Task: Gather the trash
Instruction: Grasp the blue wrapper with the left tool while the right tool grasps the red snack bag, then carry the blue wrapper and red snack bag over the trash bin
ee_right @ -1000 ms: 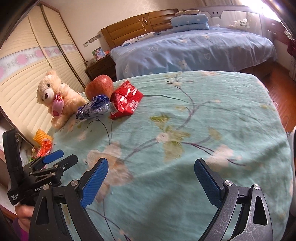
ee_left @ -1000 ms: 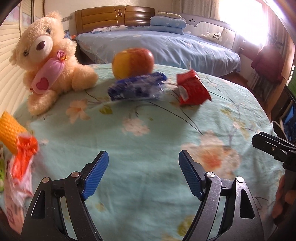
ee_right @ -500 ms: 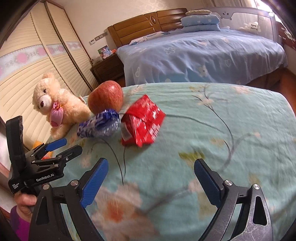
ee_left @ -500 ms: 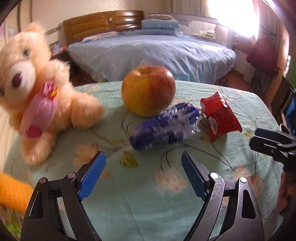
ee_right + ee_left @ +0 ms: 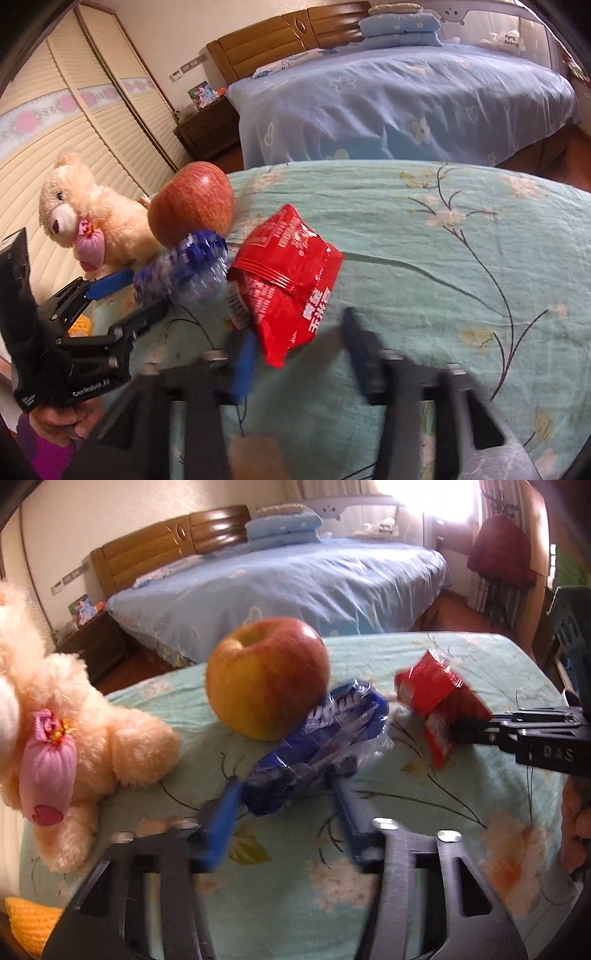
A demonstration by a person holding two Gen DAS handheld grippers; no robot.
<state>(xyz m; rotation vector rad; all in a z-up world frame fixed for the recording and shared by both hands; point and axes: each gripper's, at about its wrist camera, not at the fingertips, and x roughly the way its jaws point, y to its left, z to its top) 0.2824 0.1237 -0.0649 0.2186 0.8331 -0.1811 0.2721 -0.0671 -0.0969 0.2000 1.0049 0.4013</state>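
Floral tablecloth (image 5: 424, 878) now fills the left wrist view: the left gripper (image 5: 284, 797), wide open before, has been closing around the blue wrapper (image 5: 325, 746) beside the apple (image 5: 266, 675). From the right wrist, the right gripper (image 5: 295, 343) has likewise been closing, seemingly pinching the red packet (image 5: 288, 291), though blur hides contact.

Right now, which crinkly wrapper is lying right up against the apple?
The blue wrapper. It touches the apple and sits between the left claw pads. The red wrapper lies apart, to the right.

A crumpled blue wrapper (image 5: 325, 738) lies against the apple (image 5: 266, 675) — a red packet (image 5: 291, 280) just beside it.
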